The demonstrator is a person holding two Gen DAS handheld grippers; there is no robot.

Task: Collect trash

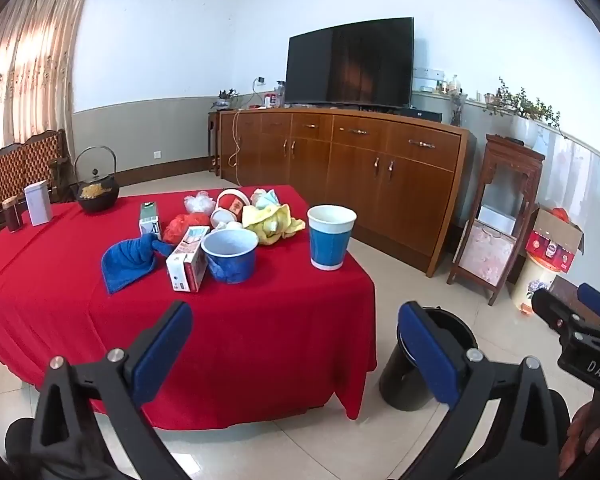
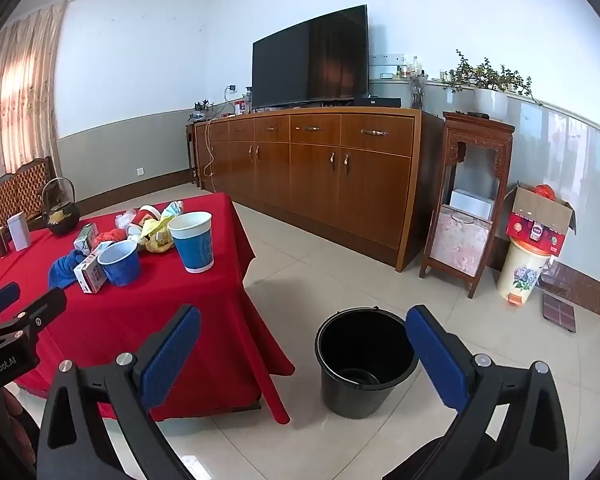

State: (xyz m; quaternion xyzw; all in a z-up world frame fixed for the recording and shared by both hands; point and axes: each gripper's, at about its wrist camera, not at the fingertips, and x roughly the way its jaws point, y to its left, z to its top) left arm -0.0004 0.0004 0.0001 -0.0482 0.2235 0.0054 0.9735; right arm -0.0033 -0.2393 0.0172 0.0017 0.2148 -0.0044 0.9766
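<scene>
From my left wrist camera, the left gripper (image 1: 296, 336) hangs spread wide and empty, short of the red surface (image 1: 260, 320), where cups, cartons and wrappers (image 1: 220, 232) sit clustered. From my right wrist camera, the right gripper (image 2: 304, 340) is spread too, empty, above the floor beside the black bucket (image 2: 364, 364).

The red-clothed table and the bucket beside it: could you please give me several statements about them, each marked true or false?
1. The black bucket stands on the floor beside the red-clothed table. True.
2. The taller blue paper cup lies on its side. False: it stands upright.
3. The left hand-held gripper grips a carton. False: it is open and holds nothing.
4. The right hand-held gripper is open. True.
5. A blue cloth lies on the table. True.
</scene>
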